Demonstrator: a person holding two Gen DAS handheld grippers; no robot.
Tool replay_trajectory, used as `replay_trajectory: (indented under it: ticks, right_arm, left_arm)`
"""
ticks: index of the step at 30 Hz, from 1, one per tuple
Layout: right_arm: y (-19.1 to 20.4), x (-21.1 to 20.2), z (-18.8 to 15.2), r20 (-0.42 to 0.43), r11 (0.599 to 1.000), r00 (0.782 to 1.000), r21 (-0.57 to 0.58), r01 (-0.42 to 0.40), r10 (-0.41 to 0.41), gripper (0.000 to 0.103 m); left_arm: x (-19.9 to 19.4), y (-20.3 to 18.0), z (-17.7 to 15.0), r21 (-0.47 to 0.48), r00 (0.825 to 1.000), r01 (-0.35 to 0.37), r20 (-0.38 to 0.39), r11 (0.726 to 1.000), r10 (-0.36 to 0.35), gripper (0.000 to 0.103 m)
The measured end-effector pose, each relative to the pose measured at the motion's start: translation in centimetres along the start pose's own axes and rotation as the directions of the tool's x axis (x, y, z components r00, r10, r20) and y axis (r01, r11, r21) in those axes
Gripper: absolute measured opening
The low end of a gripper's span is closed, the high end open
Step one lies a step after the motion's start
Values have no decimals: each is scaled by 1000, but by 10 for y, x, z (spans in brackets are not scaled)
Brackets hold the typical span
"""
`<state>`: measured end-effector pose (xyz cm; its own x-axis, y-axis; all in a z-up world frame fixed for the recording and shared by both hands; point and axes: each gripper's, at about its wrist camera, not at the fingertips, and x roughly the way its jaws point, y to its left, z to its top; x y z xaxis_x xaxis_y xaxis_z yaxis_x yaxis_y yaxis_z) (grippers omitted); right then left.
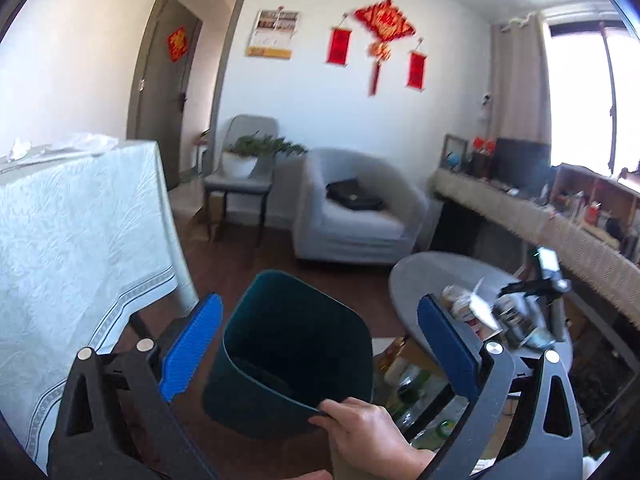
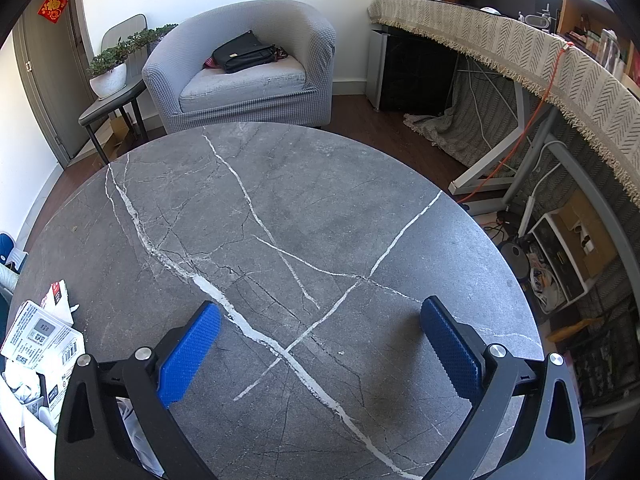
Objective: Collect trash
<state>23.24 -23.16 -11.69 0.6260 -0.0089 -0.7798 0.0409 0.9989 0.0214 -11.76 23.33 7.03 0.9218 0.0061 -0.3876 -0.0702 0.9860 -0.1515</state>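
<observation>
— While your left claw (image 1: 320,344) hangs with its blue pads spread wide and nothing between them, where is the bin?

— Your dark green trash bin (image 1: 296,344) sits right ahead of that claw, tilted, mouth toward the lens. A bare hand (image 1: 368,428) pinches its near rim.

— And the trash?

— Your left view shows blurred wrappers and packets (image 1: 480,308) on the round grey tabletop (image 1: 420,280), to the right of the bin. Your right view catches printed white cartons and crumpled paper (image 2: 40,344) at the left edge of the marbled tabletop (image 2: 280,220).

— My right claw?

— Your right claw (image 2: 320,344) is also spread apart, gripping nothing, poised over bare stone, beside the cartons. A grey armchair (image 2: 248,68) carrying a black bag (image 2: 244,52) stands beyond.
</observation>
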Motion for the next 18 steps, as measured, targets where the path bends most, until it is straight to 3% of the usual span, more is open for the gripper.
replay_trajectory:
  ticks: [2,6,18]
  right_arm:
    - [0,0,0,0,1000,1000,0,0,0,101]
    - [-1,0,0,0,1000,1000,0,0,0,101]
    - [0,0,0,0,1000,1000,0,0,0,101]
  left_arm:
    - [22,7,-7,-17,996,-36,-86,999,34,100]
    - [39,20,-16,-73,989,-28,-147,997,17,100]
    - [50,-40,-19,-2,986,59,-157,998,-59,100]
